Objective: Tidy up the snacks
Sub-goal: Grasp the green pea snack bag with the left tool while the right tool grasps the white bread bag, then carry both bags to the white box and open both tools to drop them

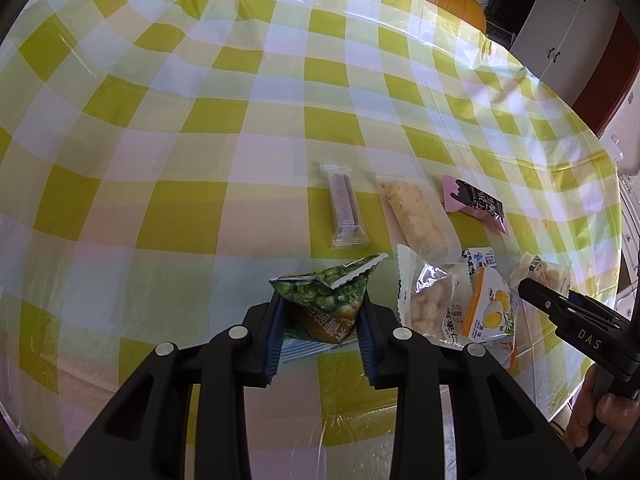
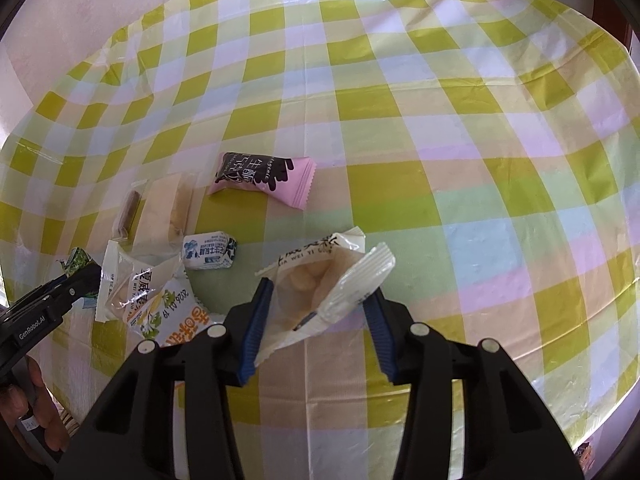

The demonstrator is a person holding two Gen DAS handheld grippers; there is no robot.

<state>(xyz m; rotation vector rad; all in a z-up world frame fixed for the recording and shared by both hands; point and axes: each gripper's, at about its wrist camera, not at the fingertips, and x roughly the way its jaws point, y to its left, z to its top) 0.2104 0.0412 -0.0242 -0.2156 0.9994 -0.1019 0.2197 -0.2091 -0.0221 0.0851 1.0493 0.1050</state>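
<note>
"DAS" on right tool (image 1: 524, 286), "GenRobot.AI" on left tool (image 2: 94, 268), "2026 01 19" on orange-and-white packet (image 2: 176, 312)

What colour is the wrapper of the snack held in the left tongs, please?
Green snack packet, with a brownish lower part; clearest in the left wrist view.

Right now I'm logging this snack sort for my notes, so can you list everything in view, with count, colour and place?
green pea packet: 1, green, between the left gripper's fingers
clear puff packet: 1, white and clear, between the right gripper's fingers
pink packet: 1, pink and black, farthest back on the cloth
purple wafer bar: 1, clear wrap, left of the beige bar
beige bar: 1, pale, frosted wrap
blue-white candy: 1, beside the heap
heaped packets: at least 2, white, orange
tablecloth: 1, green-white check
left gripper: 1, black, blue pads
right gripper: 1, black, blue pads
</note>
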